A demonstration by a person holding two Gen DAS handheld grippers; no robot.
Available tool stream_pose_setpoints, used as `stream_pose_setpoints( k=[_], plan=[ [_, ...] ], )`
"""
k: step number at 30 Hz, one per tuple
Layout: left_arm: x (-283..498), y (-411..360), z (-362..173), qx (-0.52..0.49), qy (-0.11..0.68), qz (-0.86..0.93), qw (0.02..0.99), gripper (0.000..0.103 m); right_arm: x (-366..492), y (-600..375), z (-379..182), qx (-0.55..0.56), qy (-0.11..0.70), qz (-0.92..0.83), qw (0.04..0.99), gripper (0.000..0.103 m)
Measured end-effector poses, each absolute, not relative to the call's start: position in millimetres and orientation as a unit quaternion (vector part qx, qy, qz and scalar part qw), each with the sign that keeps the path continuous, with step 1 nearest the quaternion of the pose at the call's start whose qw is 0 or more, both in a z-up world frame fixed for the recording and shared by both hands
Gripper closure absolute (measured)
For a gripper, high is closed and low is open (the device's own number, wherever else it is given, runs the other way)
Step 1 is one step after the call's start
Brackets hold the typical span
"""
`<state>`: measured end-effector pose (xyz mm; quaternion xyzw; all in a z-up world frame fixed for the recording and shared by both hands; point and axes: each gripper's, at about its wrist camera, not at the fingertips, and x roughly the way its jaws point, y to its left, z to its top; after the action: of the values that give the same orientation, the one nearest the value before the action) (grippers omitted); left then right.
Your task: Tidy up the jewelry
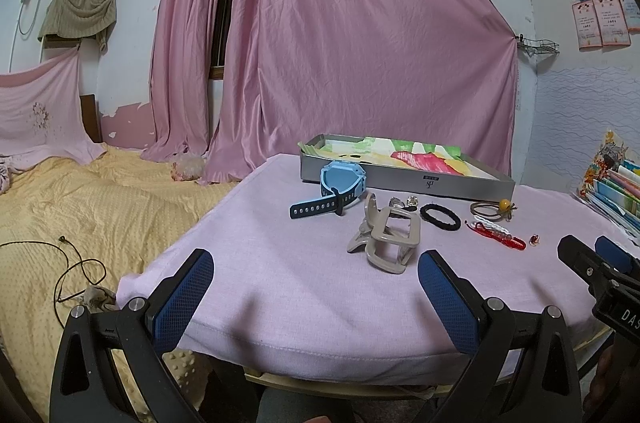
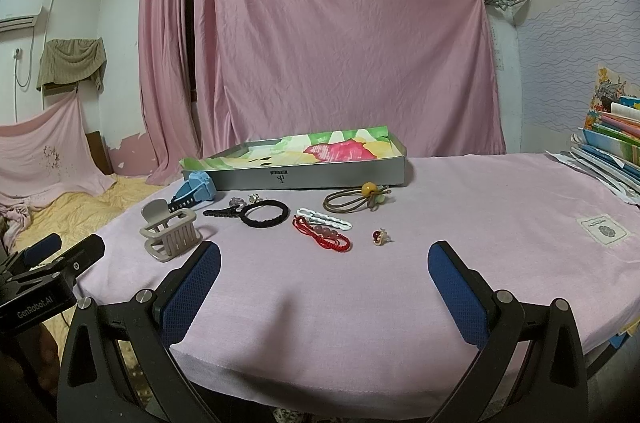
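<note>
You are holding both grippers at the near edge of the table (image 2: 480, 191), fingers spread wide and gripping nothing. The left gripper (image 1: 316, 287) is facing the claw clip (image 1: 386, 237); the right gripper (image 2: 324, 275) is facing the red bracelet (image 2: 322, 237) and the small ring (image 2: 381, 236).

The jewelry is lying loose on the pink cloth (image 1: 280, 263), all of it outside the tray (image 2: 304, 175), which is sitting just behind the row. Nothing is appearing to be sorted yet.

Risks, as judged from this position:

- The cloth is lying slack, with a fold at the near edge. If you are dragging a finger low across it, you are likely bunching it and shifting every piece at once.
- The ring is small and sitting alone. A pinch from above is likely snagging cloth or flicking it off toward the edge.
- The red bracelet is touching the white clip (image 2: 324, 218); lifting one is likely pulling the other along.
- The black hair tie (image 2: 266, 213) is overlapping a dark clip (image 2: 220, 212), with two small pieces close behind. A wide grasp there is likely collecting more than one item.
- The watch (image 1: 340, 183) is resting against the tray wall, leaving poor clearance for a finger on the far side.
- The beaded tie (image 2: 354, 201) is soft and looped, and may be slipping from the pads.
- The grippers are working close together; watch for them colliding over the middle.
</note>
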<state>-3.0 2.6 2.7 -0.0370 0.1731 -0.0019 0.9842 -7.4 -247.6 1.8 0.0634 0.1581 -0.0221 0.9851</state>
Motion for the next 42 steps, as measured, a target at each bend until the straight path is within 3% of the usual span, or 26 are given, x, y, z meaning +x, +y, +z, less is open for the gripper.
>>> stream_pose_setpoints(
  k=[42],
  plan=[
    [-3.2, 2.7, 2.1, -0.038, 0.173, -0.003, 0.984, 0.0, -5.8, -247.3, 3.1, 0.057, 0.153, -0.037, 0.986, 0.001]
  ],
)
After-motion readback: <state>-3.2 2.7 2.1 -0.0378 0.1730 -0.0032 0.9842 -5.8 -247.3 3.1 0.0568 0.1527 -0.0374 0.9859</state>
